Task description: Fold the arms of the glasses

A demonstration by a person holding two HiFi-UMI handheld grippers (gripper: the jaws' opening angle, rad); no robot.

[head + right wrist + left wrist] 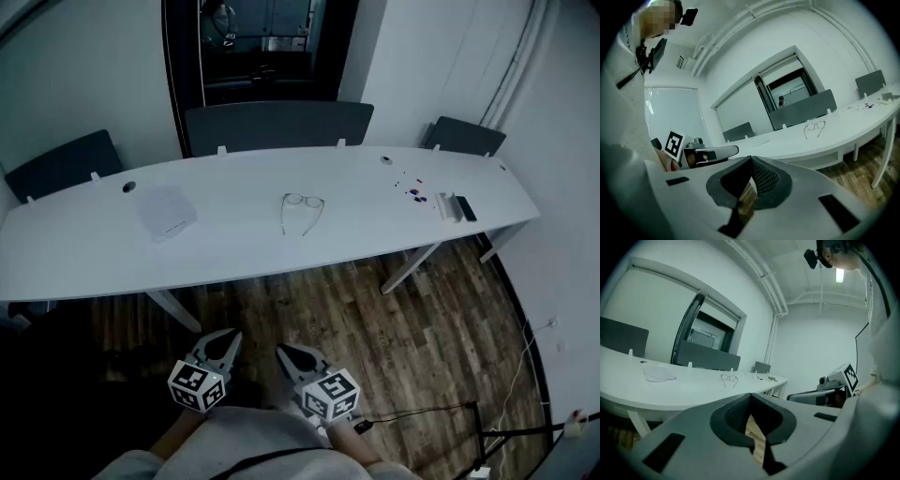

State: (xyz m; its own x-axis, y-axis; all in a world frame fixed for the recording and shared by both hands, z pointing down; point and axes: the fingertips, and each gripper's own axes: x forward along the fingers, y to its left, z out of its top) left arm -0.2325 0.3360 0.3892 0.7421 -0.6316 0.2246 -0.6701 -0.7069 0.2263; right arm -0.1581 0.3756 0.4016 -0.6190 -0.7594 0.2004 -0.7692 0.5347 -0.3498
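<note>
A pair of thin-framed glasses [301, 210] lies on the long white table [234, 248] near its middle, arms unfolded and pointing toward me. The glasses show small in the left gripper view [728, 378] and in the right gripper view [814, 127]. My left gripper [225, 344] and right gripper [288, 355] hang close to my body over the wooden floor, well short of the table. Both are shut with nothing between the jaws. Each gripper sees the other beside it.
A white sheet of paper [165, 211] lies left of the glasses. Small coloured bits [413, 190] and a white and black box [455, 207] sit at the table's right end. Grey chairs [277, 123] stand behind the table. Cables [441, 412] run over the floor at right.
</note>
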